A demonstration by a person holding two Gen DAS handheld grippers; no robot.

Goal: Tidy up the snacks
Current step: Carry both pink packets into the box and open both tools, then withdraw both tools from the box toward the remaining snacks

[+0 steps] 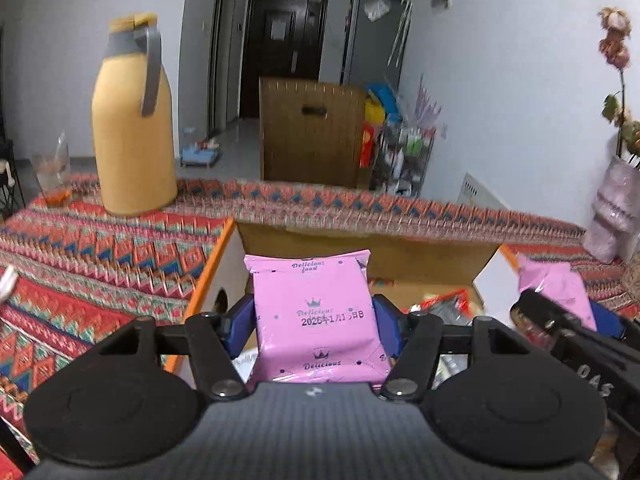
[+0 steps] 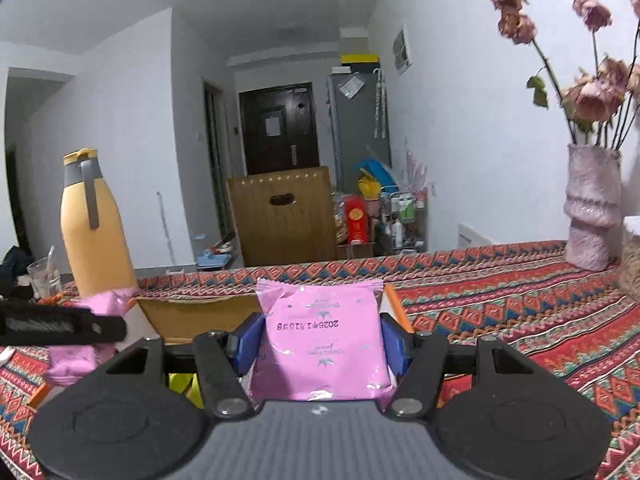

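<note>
Dim, flat indoor light; soft motion blur, fisheye-bent edges.

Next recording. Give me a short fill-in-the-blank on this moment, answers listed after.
1. Each gripper is shut on a ____ snack packet.
2. The left gripper holds its packet over an open cardboard ____.
3. The tall yellow jug has a ____ handle.
4. The dried flowers stand in a pale pink ____.

Missing words: pink; box; grey; vase

Yellow flask [image 1: 130, 128], vase [image 2: 592, 208], glass [image 1: 51, 172]
</note>
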